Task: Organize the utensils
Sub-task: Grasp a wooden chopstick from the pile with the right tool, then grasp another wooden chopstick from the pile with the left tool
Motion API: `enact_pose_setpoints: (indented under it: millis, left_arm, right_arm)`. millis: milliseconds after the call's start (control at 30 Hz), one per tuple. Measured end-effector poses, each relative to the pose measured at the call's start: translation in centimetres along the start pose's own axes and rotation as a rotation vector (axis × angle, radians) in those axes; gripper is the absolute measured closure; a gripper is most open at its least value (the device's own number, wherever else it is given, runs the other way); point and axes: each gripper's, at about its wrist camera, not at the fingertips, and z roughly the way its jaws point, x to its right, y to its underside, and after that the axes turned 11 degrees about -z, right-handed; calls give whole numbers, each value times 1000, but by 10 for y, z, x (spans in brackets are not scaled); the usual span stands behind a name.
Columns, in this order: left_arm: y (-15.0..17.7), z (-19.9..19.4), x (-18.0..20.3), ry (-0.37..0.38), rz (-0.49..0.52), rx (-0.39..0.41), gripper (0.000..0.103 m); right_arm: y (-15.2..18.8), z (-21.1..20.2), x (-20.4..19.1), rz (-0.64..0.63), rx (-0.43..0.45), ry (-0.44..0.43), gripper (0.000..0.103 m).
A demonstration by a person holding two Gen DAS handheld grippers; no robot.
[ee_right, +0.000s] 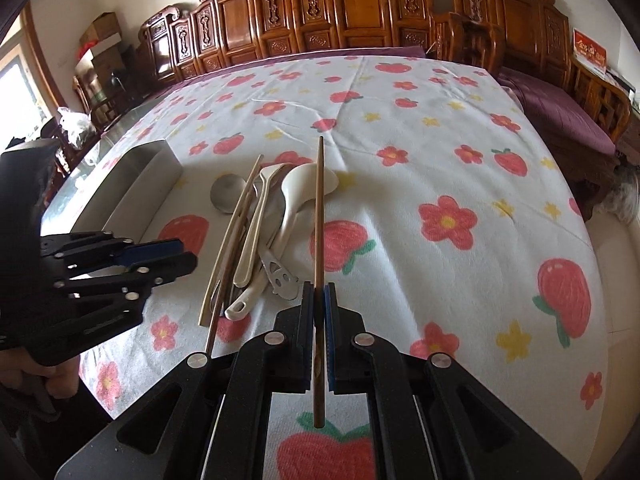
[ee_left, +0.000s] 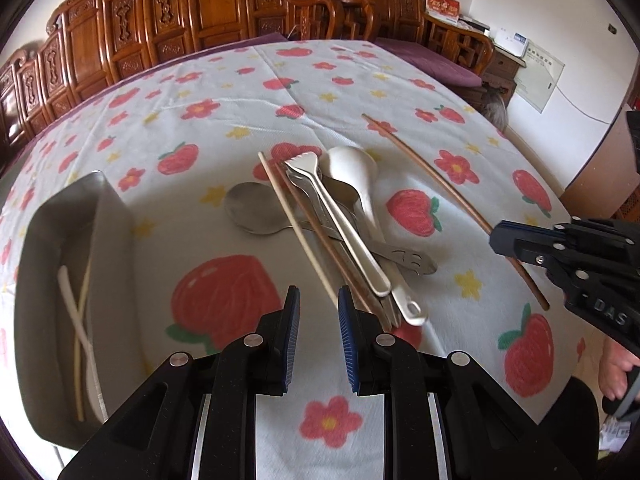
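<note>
Steel tray [ee_left: 116,216] sits at the left edge of the flowered cloth [ee_left: 248,92]; inside it lie a white utensil [ee_left: 76,320] and a pale chopstick [ee_left: 82,344], crossed over each other. Right of the tray, apart from it, is the pile: a metal spoon [ee_left: 250,208] lies bowl-up nearest the tray, its handle running under the rest. A pale chopstick [ee_left: 296,224] and a brown chopstick [ee_left: 320,236] lie side by side across that handle. Over them rests a white fork-like utensil [ee_left: 336,220], and just beside it a white ladle [ee_left: 354,172] with its bowl at the far end of the pile. A slotted metal handle [ee_left: 412,260] sticks out on the pile's right side. Left gripper [ee_left: 319,320] hovers over the cloth at the near end of the pile, jaws slightly apart, nothing between the pads. Right gripper [ee_right: 319,320], to the right of the pile and well away from the tray, is clamped on a long brown chopstick [ee_right: 319,208], which runs straight out past the fingertips, its far tip over the ladle bowl in the right wrist view.
</note>
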Motion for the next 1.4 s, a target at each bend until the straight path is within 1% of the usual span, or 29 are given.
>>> enact_pose_setpoints:
  millis: [233,400,467,500,567,733,900,1133,1400]
  left_arm:
    - [-6,18,0,-8,-48,-31,85]
    - [-8,26,2,-37,-63,-39,85]
    - [-9,29,1,-54,-72,-36,89]
    - [-9,29,-1,-62,-82,-30,97]
    - [-10,29,-4,-59,-99,-27,97]
    - [-10,27,-6,-84,-86,-22,98]
    - [-9,13,-12,-88,-83,3,99]
    - [-8,-25,-17,-102,-67,84,99]
    - [-11,-60,-15,-105,-39,135,99]
  right_arm:
    - [-1,-3,5,21,10,-11,97]
    - [-1,-4,5,28,13,-15,97]
    - [-2,-5,5,31,15,-18,97]
    - [-2,-4,5,32,15,-20,97]
    - [-2,-4,4,29,14,-23,97]
    - [-3,-4,1,21,12,-22,97]
    - [-5,-9,-3,13,22,-18,97]
    - [-11,-19,-12,-14,42,-23,97]
    - [-17,-30,-20,-29,65,-25,97]
